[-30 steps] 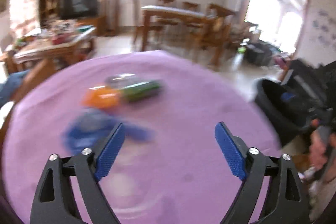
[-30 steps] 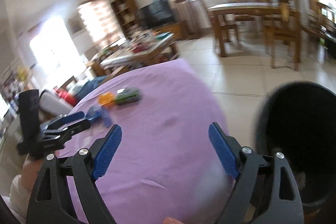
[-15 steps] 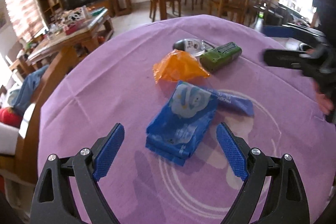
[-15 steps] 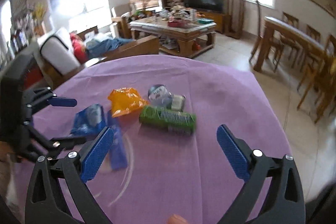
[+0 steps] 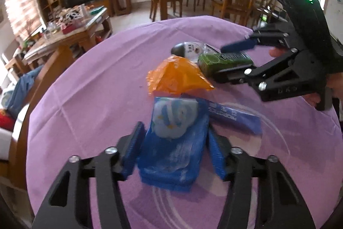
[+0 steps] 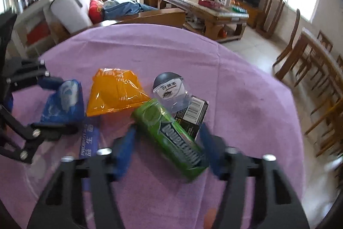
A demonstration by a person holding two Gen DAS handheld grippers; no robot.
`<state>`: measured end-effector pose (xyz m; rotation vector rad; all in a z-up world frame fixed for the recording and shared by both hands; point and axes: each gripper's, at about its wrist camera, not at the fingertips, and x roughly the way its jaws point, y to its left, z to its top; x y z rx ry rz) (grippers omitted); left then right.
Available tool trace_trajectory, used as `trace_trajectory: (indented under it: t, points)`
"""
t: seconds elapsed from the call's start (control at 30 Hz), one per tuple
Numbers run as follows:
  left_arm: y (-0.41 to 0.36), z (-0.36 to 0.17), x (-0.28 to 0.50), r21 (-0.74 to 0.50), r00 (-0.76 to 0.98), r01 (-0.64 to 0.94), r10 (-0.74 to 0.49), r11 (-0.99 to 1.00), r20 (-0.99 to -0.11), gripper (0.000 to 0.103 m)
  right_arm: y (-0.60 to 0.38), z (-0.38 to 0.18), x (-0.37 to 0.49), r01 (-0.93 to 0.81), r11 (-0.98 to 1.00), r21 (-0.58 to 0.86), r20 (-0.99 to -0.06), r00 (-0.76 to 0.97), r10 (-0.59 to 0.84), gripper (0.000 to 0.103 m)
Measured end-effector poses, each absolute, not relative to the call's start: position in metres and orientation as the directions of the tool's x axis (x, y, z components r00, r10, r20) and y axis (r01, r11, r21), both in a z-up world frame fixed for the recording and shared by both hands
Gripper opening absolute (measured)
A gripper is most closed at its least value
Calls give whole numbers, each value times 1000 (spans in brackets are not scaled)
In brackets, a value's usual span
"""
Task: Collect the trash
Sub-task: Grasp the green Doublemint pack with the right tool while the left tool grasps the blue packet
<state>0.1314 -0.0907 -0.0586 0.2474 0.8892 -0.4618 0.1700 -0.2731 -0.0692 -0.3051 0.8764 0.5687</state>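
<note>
The left gripper (image 5: 174, 148) sat low over the purple desk (image 5: 90, 83) with its blue fingers (image 5: 133, 151) on either side of a blue packet (image 5: 173, 143). Both pads lay against the packet's sides, so the gripper was pinching it, and the packet rested flat on the cloth. A flat blue wrapper (image 5: 233, 119) lay just beside the packet on its right, partly under it.

Beyond the packet sat an orange wrapper (image 5: 178, 78), touching the packet's far edge. Behind that lay a green tube (image 5: 223, 60) and a clear blister pack with a dark domed top (image 5: 186, 49), clustered together.

The right gripper (image 6: 168, 150) straddled the green tube (image 6: 171, 136), which lay slanted across the gap between its fingers (image 6: 123, 153). The fingers were blurred; a gap showed on each side of the tube, so they were spread around it rather than squeezing it. A dark card with a barcode (image 6: 193, 115) lay under the tube's far end, next to the blister pack (image 6: 171, 91). The orange wrapper (image 6: 115, 93) touched the tube's far end, and the blue packet (image 6: 64, 104) sat to its left in the other gripper (image 6: 53, 104).
</note>
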Motion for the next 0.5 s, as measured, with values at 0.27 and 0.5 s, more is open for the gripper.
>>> trace_trajectory:
  t: [0.27, 0.5]
  points:
    - [-86, -56, 128, 19, 571, 463, -282, 886, -771, 40, -285, -73, 151, -524, 846, 97, -796, 470, 382, 30]
    - [-64, -38, 107, -80, 627, 412, -346, 908, -698, 39, -327, -70, 106, -369, 865, 340, -703, 511, 494, 30]
